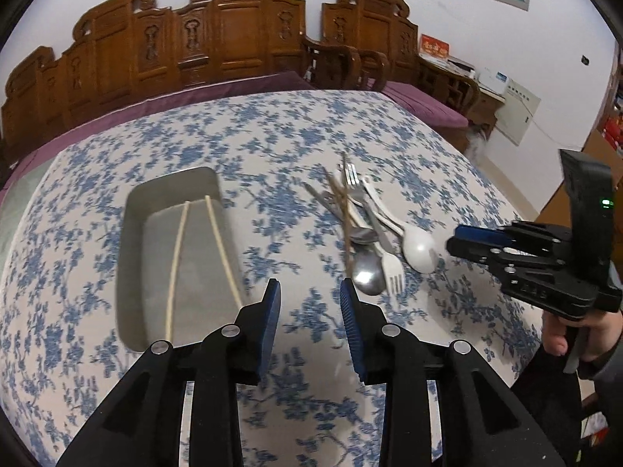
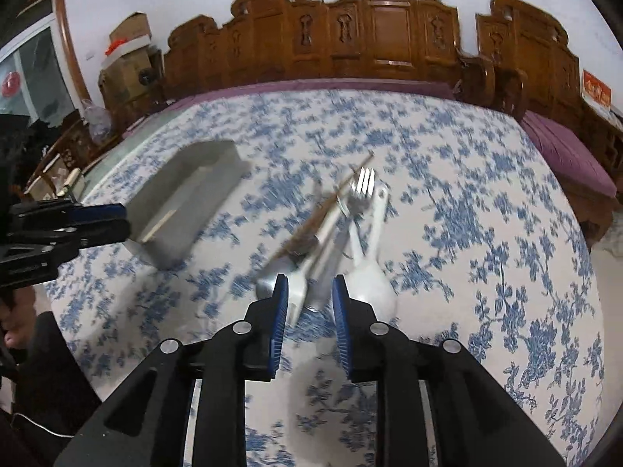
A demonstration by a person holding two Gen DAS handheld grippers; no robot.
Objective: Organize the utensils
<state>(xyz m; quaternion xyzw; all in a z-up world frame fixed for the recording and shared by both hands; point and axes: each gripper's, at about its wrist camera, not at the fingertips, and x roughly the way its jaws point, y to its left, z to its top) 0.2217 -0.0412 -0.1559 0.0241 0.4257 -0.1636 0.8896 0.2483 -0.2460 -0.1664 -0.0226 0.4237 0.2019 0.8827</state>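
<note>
A grey rectangular tray (image 1: 132, 257) lies on the blue-flowered tablecloth and holds two pale chopsticks (image 1: 177, 257). To its right is a pile of utensils (image 1: 366, 218): a white spoon (image 1: 418, 247), a white fork (image 1: 391, 268), a metal spoon (image 1: 368, 270), a metal fork (image 1: 350, 179) and brown chopsticks. My left gripper (image 1: 310, 299) is open and empty, above the cloth between tray and pile. My right gripper (image 2: 310, 295) is open just above the near end of the pile (image 2: 331, 229), with a utensil's end between its jaws; it also shows in the left wrist view (image 1: 467, 239).
The tray shows at the left in the right wrist view (image 2: 183, 210), with my left gripper (image 2: 117, 220) beside it. Carved wooden benches (image 1: 194, 46) with purple cushions stand behind the table. A person's hand holds the right gripper's handle (image 1: 584, 334).
</note>
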